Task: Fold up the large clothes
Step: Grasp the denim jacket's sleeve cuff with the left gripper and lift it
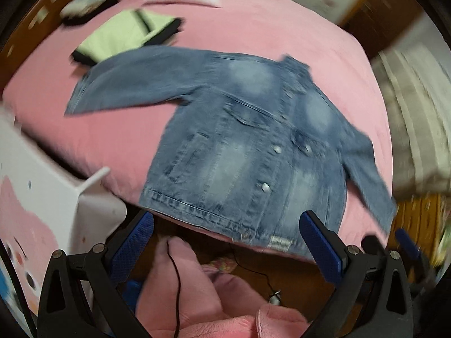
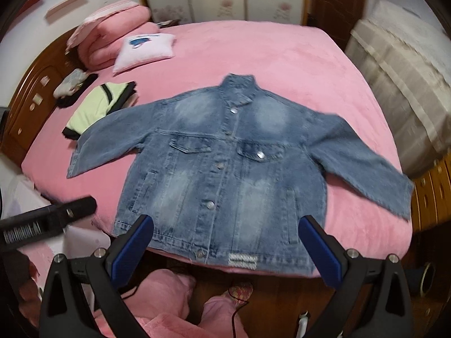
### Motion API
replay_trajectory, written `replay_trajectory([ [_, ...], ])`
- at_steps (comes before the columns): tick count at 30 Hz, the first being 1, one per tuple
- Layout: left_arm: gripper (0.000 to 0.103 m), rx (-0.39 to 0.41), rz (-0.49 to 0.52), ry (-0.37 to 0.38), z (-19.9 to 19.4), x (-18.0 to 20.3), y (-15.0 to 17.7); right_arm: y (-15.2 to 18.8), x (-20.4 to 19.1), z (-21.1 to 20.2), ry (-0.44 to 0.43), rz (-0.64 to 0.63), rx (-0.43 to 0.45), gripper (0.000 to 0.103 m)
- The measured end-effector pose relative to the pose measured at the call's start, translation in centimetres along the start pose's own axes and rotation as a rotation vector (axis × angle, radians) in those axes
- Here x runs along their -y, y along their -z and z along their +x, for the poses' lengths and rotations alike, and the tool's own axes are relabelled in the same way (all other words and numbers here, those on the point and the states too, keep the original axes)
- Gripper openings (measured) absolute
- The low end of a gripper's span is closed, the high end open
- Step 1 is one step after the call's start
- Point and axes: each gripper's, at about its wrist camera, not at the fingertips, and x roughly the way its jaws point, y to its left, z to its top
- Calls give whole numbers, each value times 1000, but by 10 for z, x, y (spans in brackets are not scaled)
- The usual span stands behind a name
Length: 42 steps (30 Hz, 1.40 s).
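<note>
Two claws, the left claw [image 1: 227, 243] and the right claw [image 2: 225, 246], hang spread and empty at the jacket's six o'clock hem, likely to start a fold. The jacket [image 2: 225, 163] lies flat, front up, sleeves out toward nine and three o'clock on the bed [image 2: 296, 64], presumably so every edge is reachable.

A faded blue denim jacket [image 2: 225, 169] [image 1: 239, 146] lies flat, front up and buttoned (collar at the far end), on the pink bed, both sleeves spread outward, hem at the near edge.
</note>
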Motion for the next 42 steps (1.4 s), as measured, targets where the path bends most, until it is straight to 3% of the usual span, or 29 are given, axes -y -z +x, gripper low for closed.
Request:
replay_trajectory([
  [9, 101, -22, -382, 27, 40, -138, -83, -27, -68, 30, -12, -190, 42, 102],
  [14, 94, -53, -596, -2, 84, -235, -141, -47, -124, 65, -10, -237, -26, 97],
  [19, 91, -71, -774, -39, 144, -329, -186, -60, -176, 109, -28, -232, -159, 91],
  [20, 89, -62, -811, -49, 157, -346, -190, -62, -186, 120, -28, -224, -196, 90],
  [24, 59, -53, -1002, -50, 208, -409, -197, -64, -210, 143, -4, -232, -281, 90],
  [27, 53, -58, -1172, -2, 243, -447, -191, -64, -221, 153, 16, -236, -322, 90],
  [30, 49, -20, -1278, 60, 262, -468, -186, -65, -226, 157, 37, -240, -343, 90],
  [33, 40, 29, -1296, 105, 271, -476, -190, -66, -224, 160, 51, -221, -362, 90],
  [35, 31, 43, -1248, 111, 277, -477, -199, -66, -221, 163, 60, -198, -378, 90],
  [37, 12, 47, -1193, 95, 281, -478, -211, -68, -218, 166, 61, -178, -385, 90],
  [39, 7, 58, -1176, 80, 280, -477, -218, -69, -214, 168, 48, -150, -386, 90],
  [42, 2, 134, -1170, 131, 270, -477, -226, -75, -210, 169, 31, -132, -372, 90],
])
